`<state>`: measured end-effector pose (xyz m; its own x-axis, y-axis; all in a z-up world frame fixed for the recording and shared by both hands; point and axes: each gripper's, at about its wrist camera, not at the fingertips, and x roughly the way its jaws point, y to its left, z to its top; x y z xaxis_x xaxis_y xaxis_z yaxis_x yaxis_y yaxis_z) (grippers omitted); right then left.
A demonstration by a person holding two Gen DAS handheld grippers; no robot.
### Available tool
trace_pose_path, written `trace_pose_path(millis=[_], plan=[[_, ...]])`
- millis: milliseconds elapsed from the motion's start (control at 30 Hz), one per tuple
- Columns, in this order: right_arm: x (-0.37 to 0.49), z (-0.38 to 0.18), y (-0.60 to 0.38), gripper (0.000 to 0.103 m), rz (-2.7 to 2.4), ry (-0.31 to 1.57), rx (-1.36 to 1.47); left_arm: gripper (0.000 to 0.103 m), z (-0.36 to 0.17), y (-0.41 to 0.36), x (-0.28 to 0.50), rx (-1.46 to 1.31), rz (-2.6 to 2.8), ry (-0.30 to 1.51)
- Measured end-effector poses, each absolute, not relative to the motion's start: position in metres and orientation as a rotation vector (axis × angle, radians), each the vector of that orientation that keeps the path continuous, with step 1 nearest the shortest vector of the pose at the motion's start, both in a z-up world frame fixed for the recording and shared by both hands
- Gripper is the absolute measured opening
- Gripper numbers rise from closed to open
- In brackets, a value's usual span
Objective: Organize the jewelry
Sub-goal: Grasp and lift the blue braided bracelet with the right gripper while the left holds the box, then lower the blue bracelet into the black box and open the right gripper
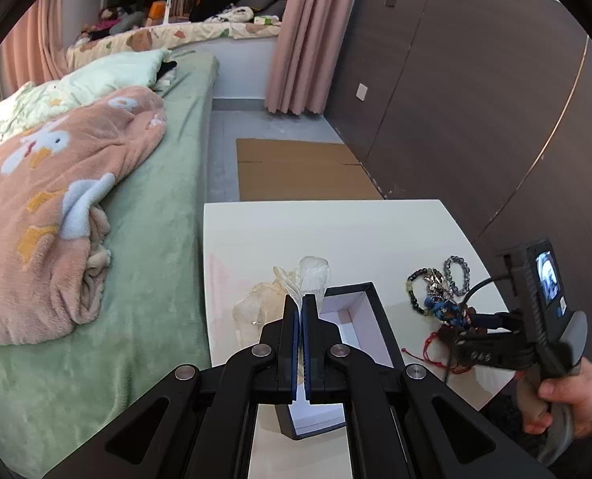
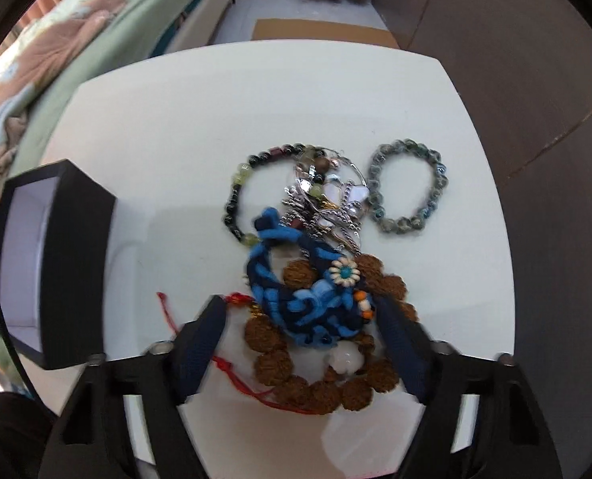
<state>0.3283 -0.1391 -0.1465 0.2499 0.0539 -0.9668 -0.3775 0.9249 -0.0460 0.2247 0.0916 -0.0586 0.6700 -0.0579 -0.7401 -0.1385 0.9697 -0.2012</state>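
Note:
A pile of jewelry lies on the white table: a blue braided bracelet, a brown seed-bead bracelet, a dark bead bracelet, silver chains, a grey-blue bead bracelet and red cord. My right gripper is open, its fingers either side of the blue braided bracelet. A black box with a white lining stands open; it also shows in the right wrist view. My left gripper is shut on a thin white sheet of crumpled tissue above the box's left side.
A bed with green sheet and pink blanket lies left of the table. Flat cardboard lies on the floor beyond the table. A dark wall panel runs along the right.

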Motion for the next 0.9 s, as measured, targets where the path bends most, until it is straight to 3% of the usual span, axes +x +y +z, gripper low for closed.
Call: trace_pose_path(millis=[133, 200, 300, 633, 900], plan=[[0.335, -0.134, -0.157, 0.037, 0.348, 1.310, -0.176, 0.001, -0.056, 0.089, 0.222, -0.243, 0.052, 0.832], [0.342, -0.130, -0.169, 0.016, 0.364, 1.331, -0.117, 0.001, -0.055, 0.088, 0.220, -0.243, 0.053, 0.834], [0.345, -0.125, -0.182, 0.007, 0.402, 1.340, -0.016, 0.001, -0.054, 0.086, 0.218, -0.240, 0.055, 0.831], [0.320, -0.084, -0.223, 0.006, 0.496, 1.175, 0.147, 0.001, -0.061, 0.081, 0.216, -0.222, 0.079, 0.840], [0.309, -0.039, -0.195, 0.006, 0.627, 1.036, 0.247, 0.003, -0.062, 0.077, 0.223, -0.287, 0.030, 0.850]])
